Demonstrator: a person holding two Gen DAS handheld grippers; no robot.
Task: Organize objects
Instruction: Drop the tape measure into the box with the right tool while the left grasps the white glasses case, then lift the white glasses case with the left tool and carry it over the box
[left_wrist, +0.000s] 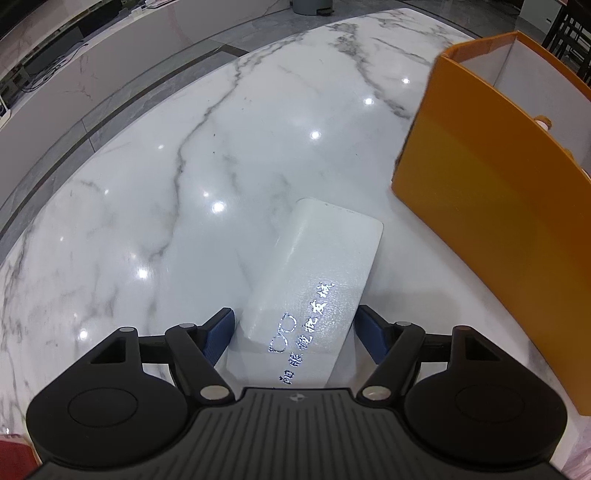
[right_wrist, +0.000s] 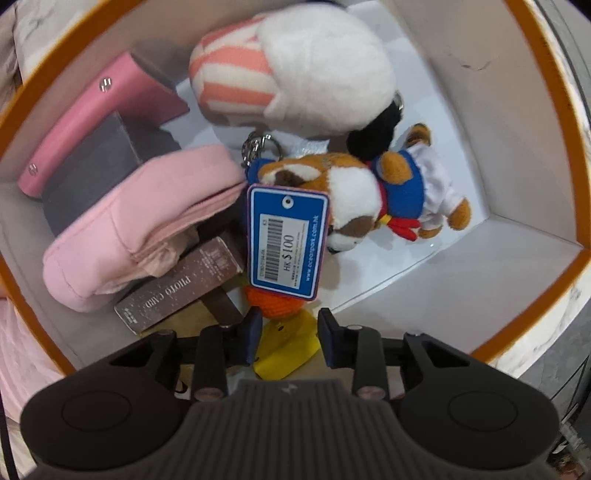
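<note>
Marble table (left_wrist: 147, 192): We saw a white, grey-veined top filling the left wrist view, glossy with lamp glints.
Left gripper (left_wrist: 294, 332): We held it tilted down over the near part of the table, its blue pads spread wide.
White case (left_wrist: 314, 280): It lay flat on the marble, running from near to far, with silver lettering and a small spectacles mark on its near half. Its near end sat between the left pads; the pads stood just beside its long edges, and we could not tell whether they touched it.
Orange box (left_wrist: 491, 206): It stood on the table to the right of the white case, apart from it, its white inside open to the top.
Right gripper (right_wrist: 290, 338): We pointed it down into the orange box (right_wrist: 543, 110), its jaws partly closed.
Yellow and orange toy (right_wrist: 284, 343): It lay between the right pads at the near side of the box; we could not tell whether they pressed it.
Box contents, left to right: pink wallet (right_wrist: 77, 122), pink pouch (right_wrist: 136, 225), brown "PHOTO CARD" box (right_wrist: 181, 288), blue price tag (right_wrist: 286, 243), white plush (right_wrist: 325, 70), tiger plush (right_wrist: 391, 188).
</note>
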